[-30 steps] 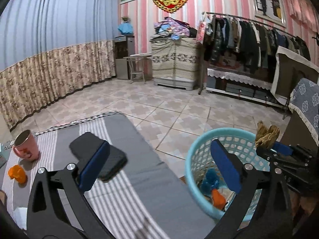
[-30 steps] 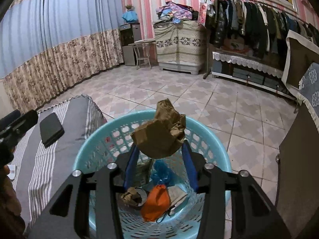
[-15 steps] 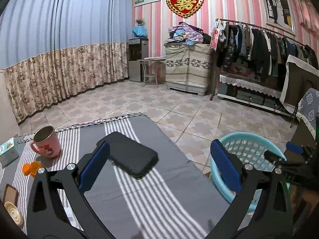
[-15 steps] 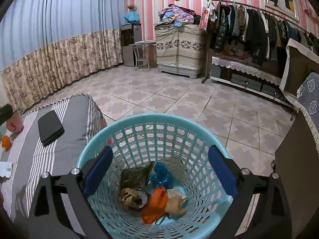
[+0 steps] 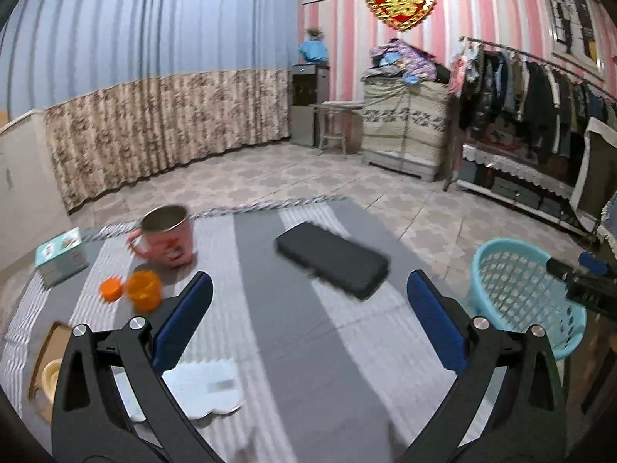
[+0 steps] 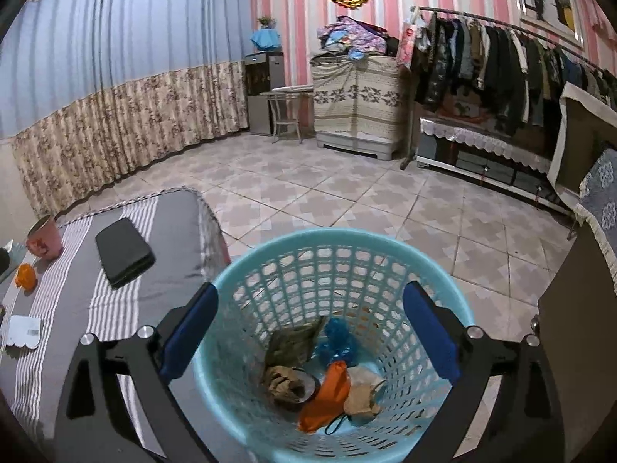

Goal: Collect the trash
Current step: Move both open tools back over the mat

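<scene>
Two tools spread, nothing between pads. Right tool (image 6: 308,332) over blue basket (image 6: 239,266), jaws just opened; crumpled trash (image 6: 327,382) lies at basket bottom. Left tool (image 5: 308,320) above striped table (image 5: 270,347) w/ orange bits (image 5: 135,289), poss. caps, blurred.

Dim; motion blur, fisheye warp; src unclear.

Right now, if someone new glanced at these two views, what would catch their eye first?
Probably the light blue plastic lattice basket on the tiled floor beside the table, with crumpled brown paper and an orange pouch at its bottom, under the open right gripper. Next, the flat black case on the grey striped tablecloth, ahead of the open, empty left gripper.
</scene>
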A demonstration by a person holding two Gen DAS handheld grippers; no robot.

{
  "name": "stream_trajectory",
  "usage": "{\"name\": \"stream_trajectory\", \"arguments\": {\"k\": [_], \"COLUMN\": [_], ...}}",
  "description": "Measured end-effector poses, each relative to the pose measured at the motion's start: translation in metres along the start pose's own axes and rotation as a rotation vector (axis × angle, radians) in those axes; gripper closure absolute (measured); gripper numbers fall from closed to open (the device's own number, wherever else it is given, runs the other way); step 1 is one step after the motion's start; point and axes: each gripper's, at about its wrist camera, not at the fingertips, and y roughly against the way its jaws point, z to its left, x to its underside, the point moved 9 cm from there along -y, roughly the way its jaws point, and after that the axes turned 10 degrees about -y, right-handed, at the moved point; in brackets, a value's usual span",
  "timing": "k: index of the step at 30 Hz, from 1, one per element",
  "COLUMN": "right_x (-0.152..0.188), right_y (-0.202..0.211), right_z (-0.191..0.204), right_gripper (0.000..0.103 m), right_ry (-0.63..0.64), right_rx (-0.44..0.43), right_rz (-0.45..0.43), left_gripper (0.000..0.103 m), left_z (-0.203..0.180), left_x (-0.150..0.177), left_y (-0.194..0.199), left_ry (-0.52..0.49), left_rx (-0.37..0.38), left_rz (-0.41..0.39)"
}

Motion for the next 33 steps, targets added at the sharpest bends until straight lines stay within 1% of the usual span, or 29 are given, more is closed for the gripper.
{"name": "stream_trajectory", "arguments": {"k": [6, 9, 15, 19, 26, 29, 33], "right_x": [0.005, 0.012, 0.027, 0.038, 0.052, 0.052, 0.056], "right_y": [0.010, 0.011, 0.016, 0.015, 0.008, 0.008, 0.004], "right_z": [0.027, 0.047, 0.089, 0.103, 0.131, 0.136, 0.139], "right_gripper": [0.008, 0.008, 0.008, 0.008, 0.008, 0.008, 0.008], "right_ry": [0.007, 0.012, 0.057, 0.061, 0.094, 0.115, 0.084], "right_rx": [-0.059, -0.103, -0.144, -0.148, -0.164, -0.155, -0.169], "right_rz": [0.006, 0.032, 0.052, 0.073, 0.111, 0.102, 0.127], "left_gripper": [0.006, 0.006, 0.006, 0.006, 0.006, 0.006, 0.006], "left_z": [0.044, 0.068, 0.115, 0.144, 0.190, 0.203, 0.212], "left_x": [0.035, 0.052, 0.094, 0.117, 0.136, 0.143, 0.149], "left_y": [0.018, 0.026, 0.034, 0.041, 0.044, 0.042, 0.032], "left_ry": [-0.001, 0.028, 0.065, 0.109, 0.122, 0.134, 0.151], "left_rx": [-0.085, -0.108, -0.163, -0.196, -0.274, -0.283, -0.281], "left_rz": [0.052, 0.077, 0.140, 0.170, 0.219, 0.241, 0.277]}}
